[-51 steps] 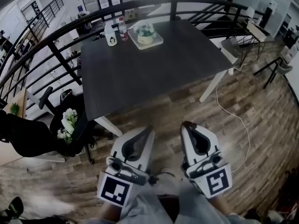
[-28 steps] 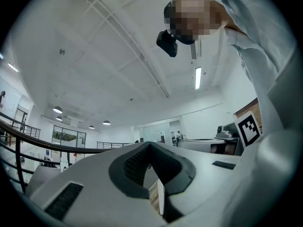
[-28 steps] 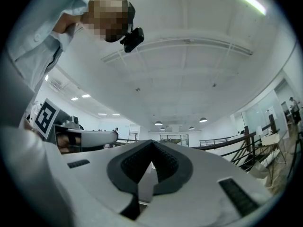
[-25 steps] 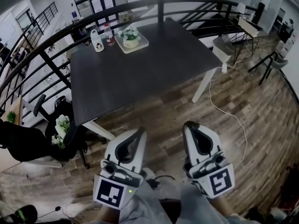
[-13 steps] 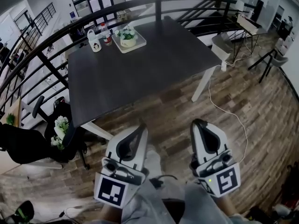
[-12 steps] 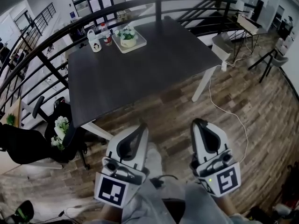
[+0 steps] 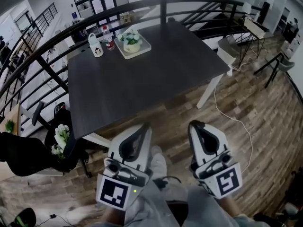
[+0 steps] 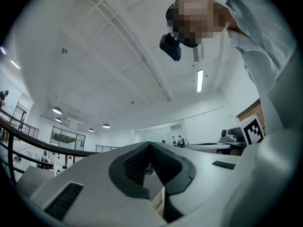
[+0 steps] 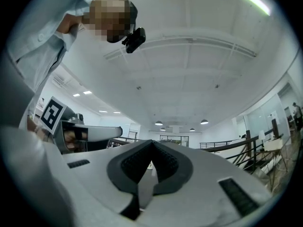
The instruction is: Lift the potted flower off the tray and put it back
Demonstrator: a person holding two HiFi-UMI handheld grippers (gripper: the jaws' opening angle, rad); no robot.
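One dark rectangular tabletop [image 7: 142, 79] on white legs stands against a curved black metal railing [image 7: 71, 30]. On it I count one pale shallow square tray [image 7: 146, 47], one small potted flower with white blooms in a light pot [image 7: 131, 40] and two bottles. The tray sits at the far corner of the tabletop, and the potted flower stands upright inside it as the only thing it holds. Just left of the tray are the bottles, close together: a white one with a dark label [image 7: 96, 46] and what looks like a clear one with a red band [image 7: 109, 40], though both are small from here. Off the tabletop, down by a black office chair [image 7: 28, 150], there is one more bunch of white flowers [image 7: 60, 137], and one white cable [image 7: 236, 115] trails over the wooden plank floor [image 7: 265, 108]. The person holds two white tools low and close to the body, side by side, both aimed toward the tabletop with their noses tipped slightly upward. The left tongs [image 7: 143, 126] are pressed together with nothing between them, and the right tongs [image 7: 195, 124] are likewise closed and empty. Both tips are at the near edge of the tabletop, well apart from the tray and its flower.
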